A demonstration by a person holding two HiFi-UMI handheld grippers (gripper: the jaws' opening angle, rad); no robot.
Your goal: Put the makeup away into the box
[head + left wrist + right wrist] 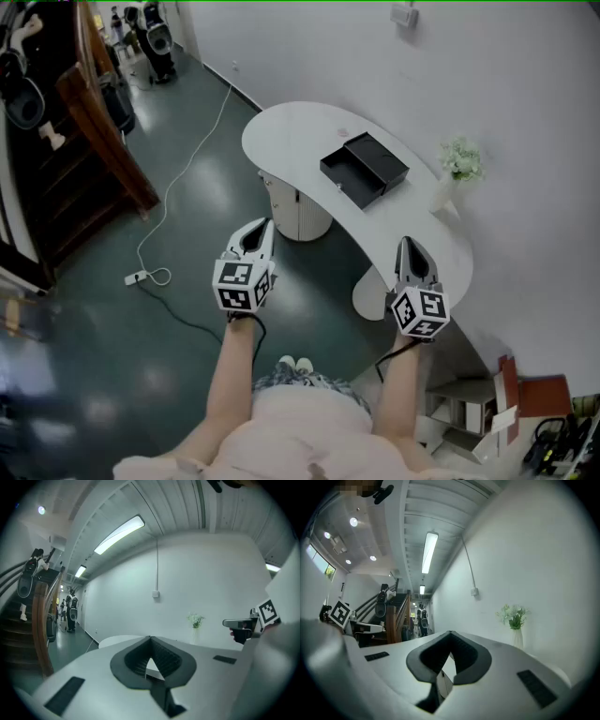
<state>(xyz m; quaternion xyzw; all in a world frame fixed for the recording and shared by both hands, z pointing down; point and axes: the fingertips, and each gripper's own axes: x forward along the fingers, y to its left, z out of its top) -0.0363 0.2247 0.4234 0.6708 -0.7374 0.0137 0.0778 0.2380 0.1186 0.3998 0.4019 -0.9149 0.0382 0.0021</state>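
A black box (364, 169) lies open on the curved white table (291, 131), its lid folded out beside it. I cannot make out any makeup in these views. Both grippers hang in the air short of the table, above the floor, pointing towards it. My left gripper (266, 225) (150, 638) has its jaws together at the tip, with nothing between them. My right gripper (405, 242) (450, 633) looks the same, jaws meeting and nothing held. It sits near the table's near right edge.
A white vase of flowers (459, 161) stands at the table's right end against the wall. A white cabinet (298, 211) sits under the table. A power strip and cable (138, 277) lie on the green floor; a wooden staircase (94, 141) rises at left. Boxes (506, 403) clutter the lower right.
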